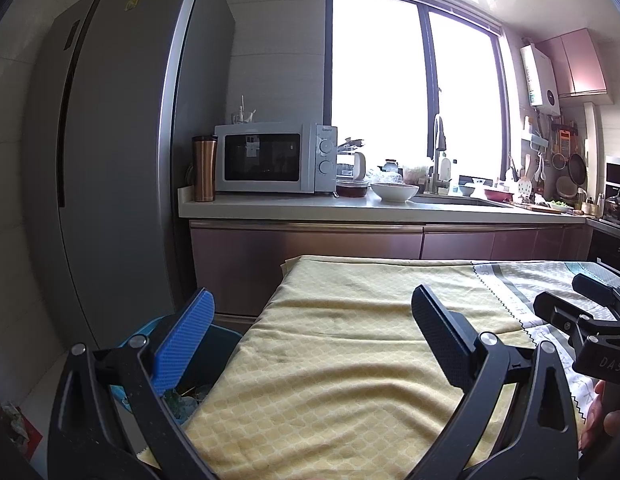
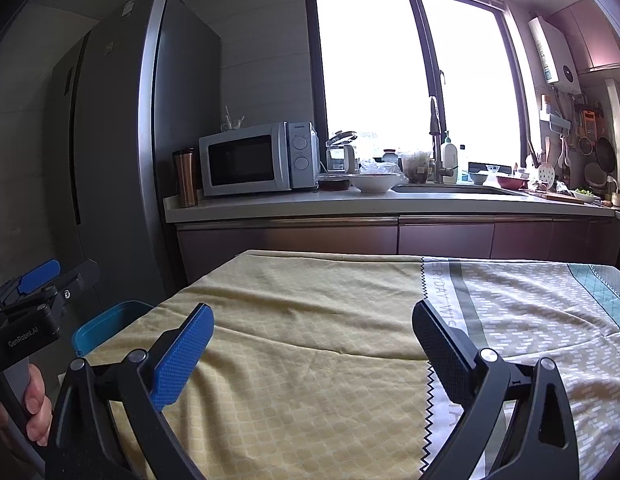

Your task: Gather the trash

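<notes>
Blue pad on one finger, black pad on the other, and both grippers have their jaws spread wide with nothing between them. The left gripper (image 1: 311, 332) hangs over the near left part of a table, above a yellow cloth (image 1: 341, 360) that has a few soft wrinkles in it. The right gripper (image 2: 311, 344) sits over the same cloth a bit further right, close to where the yellow meets a grey-and-white patterned cloth (image 2: 529, 312) with a zigzag edge and a teal strip at the far right.

Trash-wise, the only bits I can spot are in the blue bin (image 2: 106, 320) on the floor just off the table's left edge. The left wrist view looks down into it past the blue pad, and there's some crumpled stuff (image 1: 186, 402) inside, too murky to say what it is. Both cloths look bare in these views.

Further out: a big grey fridge (image 2: 122, 128) on the left, then a counter along the far wall with a copper tumbler (image 2: 185, 178), a white microwave (image 2: 254, 158), a white bowl (image 2: 373, 182), and a sink with a tall faucet (image 2: 435, 140) under a bright window (image 2: 413, 68). Utensils hang on the far right wall.
</notes>
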A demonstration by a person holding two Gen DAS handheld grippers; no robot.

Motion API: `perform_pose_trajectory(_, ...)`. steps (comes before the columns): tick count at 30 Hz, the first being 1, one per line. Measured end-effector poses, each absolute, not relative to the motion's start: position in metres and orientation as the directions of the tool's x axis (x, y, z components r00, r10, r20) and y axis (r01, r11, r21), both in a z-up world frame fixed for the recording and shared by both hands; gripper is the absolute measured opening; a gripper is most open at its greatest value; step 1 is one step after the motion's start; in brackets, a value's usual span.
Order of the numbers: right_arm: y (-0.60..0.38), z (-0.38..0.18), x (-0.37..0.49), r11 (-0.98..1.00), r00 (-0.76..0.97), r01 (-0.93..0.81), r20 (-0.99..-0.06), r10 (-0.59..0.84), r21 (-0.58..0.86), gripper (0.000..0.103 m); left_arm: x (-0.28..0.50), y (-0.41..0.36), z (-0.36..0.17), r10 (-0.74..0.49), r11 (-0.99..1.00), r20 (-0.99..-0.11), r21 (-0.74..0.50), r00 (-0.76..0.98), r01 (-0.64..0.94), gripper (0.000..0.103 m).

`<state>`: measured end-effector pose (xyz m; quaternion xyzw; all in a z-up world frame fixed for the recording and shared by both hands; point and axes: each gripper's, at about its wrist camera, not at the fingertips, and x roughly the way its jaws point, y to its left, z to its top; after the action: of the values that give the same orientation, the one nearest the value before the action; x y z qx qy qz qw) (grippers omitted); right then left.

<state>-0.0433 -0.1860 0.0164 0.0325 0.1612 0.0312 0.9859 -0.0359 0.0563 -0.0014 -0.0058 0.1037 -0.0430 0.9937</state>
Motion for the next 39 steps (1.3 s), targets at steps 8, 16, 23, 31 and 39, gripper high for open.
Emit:
perform_pose_trajectory(8,-0.1864,0.0159,-0.0437,0.996,0.947,-0.050,-0.313,0.071,0.074,0.096,-0.0381,0.0568,0.0007,-0.081,0.997,-0.200,-0.025,0.976,0.078,0.097)
perform_pose_trajectory(16,-0.1875,0.0162,-0.0435,0.996,0.947,-0.050,-0.314,0.072,0.078,0.096,-0.0399,0.0556,0.0012,-0.078,0.997,-0.195,-0.023,0.978,0.075,0.097)
perform_pose_trajectory(23,-0.1881,0.0164,-0.0444,0.996,0.948,-0.048,-0.311,0.070,0.079,0.096,-0.0405,0.0559,0.0017,-0.074,0.997,-0.194,-0.024,0.978,0.071,0.097)
perform_pose_trajectory(31,-0.1885,0.0160,-0.0447,0.996,0.948,-0.045,-0.312,0.068,0.083,0.096,-0.0402,0.0559,0.0025,-0.066,0.998,-0.195,-0.024,0.978,0.063,0.097)
perform_pose_trajectory(39,-0.1880,0.0156,-0.0456,0.996,0.947,-0.043,-0.313,0.067,0.084,0.096,-0.0403,0.0552,0.0018,-0.062,0.998,-0.195,-0.021,0.979,0.059,0.097)
